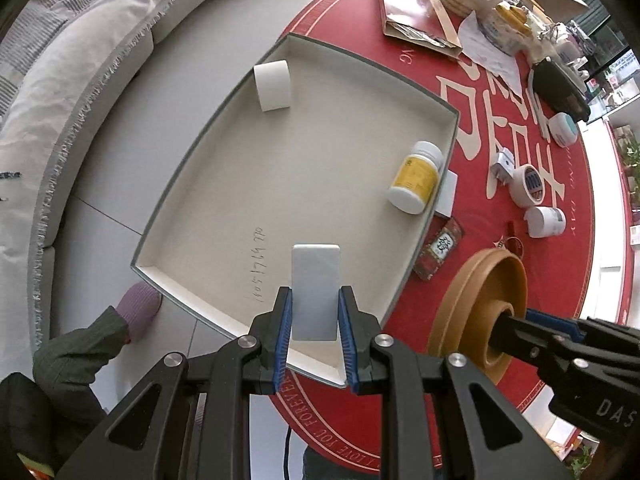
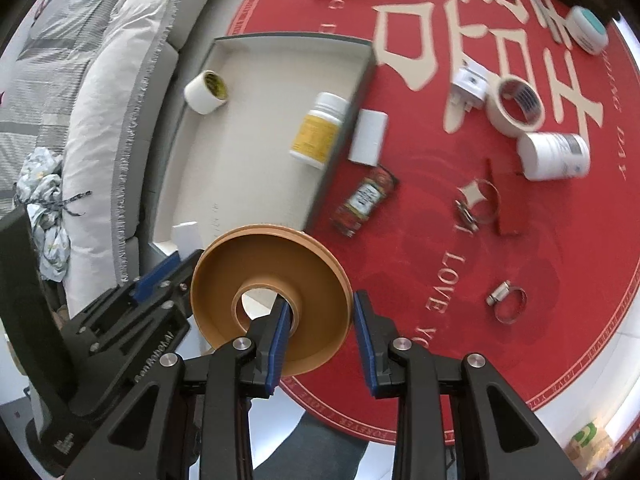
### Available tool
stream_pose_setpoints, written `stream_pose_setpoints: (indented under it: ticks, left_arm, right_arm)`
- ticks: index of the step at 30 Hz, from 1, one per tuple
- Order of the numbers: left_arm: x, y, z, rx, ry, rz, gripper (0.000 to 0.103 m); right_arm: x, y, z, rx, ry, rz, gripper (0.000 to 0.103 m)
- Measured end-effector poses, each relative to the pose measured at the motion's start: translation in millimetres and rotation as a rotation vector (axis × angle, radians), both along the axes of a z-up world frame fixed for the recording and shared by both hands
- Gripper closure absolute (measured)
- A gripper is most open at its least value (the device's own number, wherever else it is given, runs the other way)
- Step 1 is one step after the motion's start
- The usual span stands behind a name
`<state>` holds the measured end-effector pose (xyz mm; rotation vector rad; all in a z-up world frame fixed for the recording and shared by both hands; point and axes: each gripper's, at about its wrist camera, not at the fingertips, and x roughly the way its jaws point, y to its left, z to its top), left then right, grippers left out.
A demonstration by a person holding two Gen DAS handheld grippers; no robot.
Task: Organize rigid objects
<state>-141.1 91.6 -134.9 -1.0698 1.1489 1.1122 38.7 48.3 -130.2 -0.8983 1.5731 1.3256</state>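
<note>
Left claw [image 1: 314,326] pinching grey block [image 1: 315,292] over tray [image 1: 200,184], right claw [image 2: 320,332] gripping brown spool [image 2: 272,292], hose clamp [image 2: 506,300] only right view.

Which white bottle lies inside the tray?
The bottle with the yellow label lies in the tray; the other white bottle lies outside on the red cloth.
</note>
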Motion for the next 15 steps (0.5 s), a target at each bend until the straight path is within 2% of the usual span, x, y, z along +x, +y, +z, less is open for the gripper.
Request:
stream_pose_setpoints:
  ticks: [11,15]
  left_arm:
    - [-6,13,-4,0.006,0.02,0.011,0.079]
    - [-7,17,-6,0.009,0.036,0.01,0.079]
  right_arm:
    - [-7,22,4,0.032,-0.005,-0.003,0.07]
    - [-6,32,6,0.058,-0.038,0.003,0.07]
